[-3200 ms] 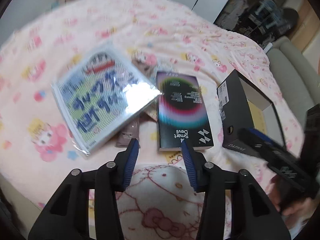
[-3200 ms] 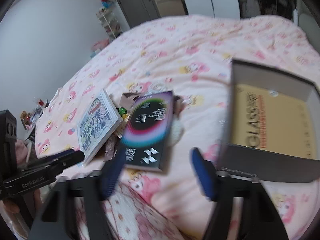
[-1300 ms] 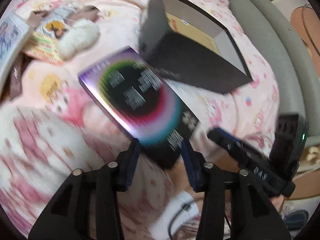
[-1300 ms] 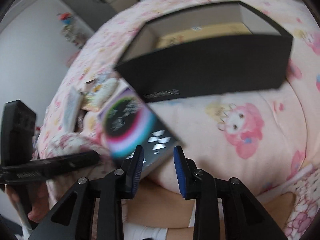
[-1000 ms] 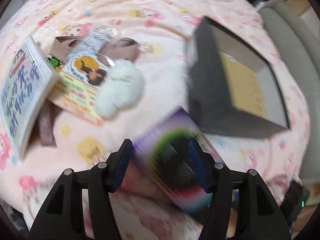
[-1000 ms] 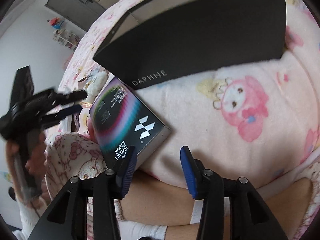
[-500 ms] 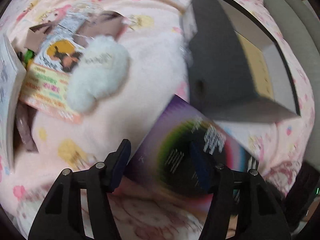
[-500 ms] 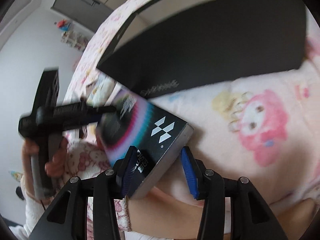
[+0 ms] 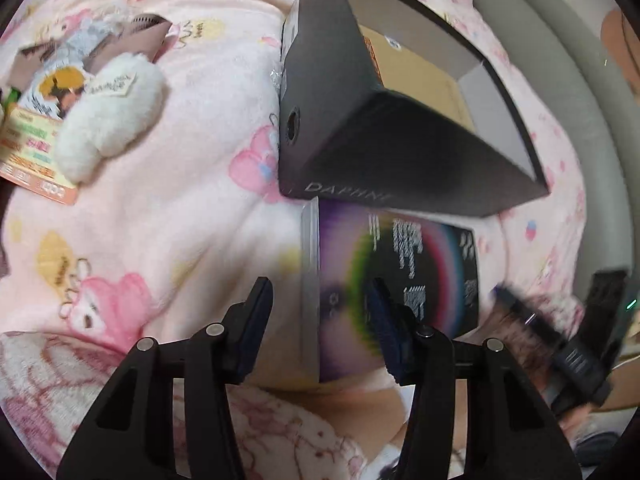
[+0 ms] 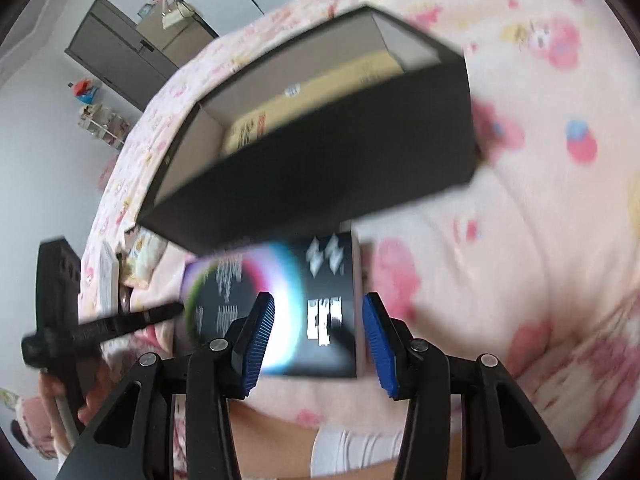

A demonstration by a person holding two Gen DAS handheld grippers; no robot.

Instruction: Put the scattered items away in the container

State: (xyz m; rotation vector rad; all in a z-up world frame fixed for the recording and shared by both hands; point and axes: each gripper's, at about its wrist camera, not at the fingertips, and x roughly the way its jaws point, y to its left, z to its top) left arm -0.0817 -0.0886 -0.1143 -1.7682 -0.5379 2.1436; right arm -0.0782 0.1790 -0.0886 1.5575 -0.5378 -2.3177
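Lettering on the black shoebox (image 9: pixel 384 160) reads "DAPHNE". At its 6 o'clock lies the rainbow-ringed flat box (image 9: pixel 400 280), text too blurry, maybe phone-accessory packaging. Left gripper (image 9: pixel 320 316) has just been narrowing around its edge; right gripper (image 10: pixel 318 328) straddles it, unclamped.

Black hand-held gripper (image 9: pixel 320 312), blue ribbed pads (image 10: pixel 260 340)

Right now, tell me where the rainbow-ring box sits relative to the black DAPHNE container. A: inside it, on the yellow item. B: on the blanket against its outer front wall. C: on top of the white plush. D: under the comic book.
B: the rainbow-ring box lies on the pink blanket just outside the container, up against its front wall; only a yellow item is inside.
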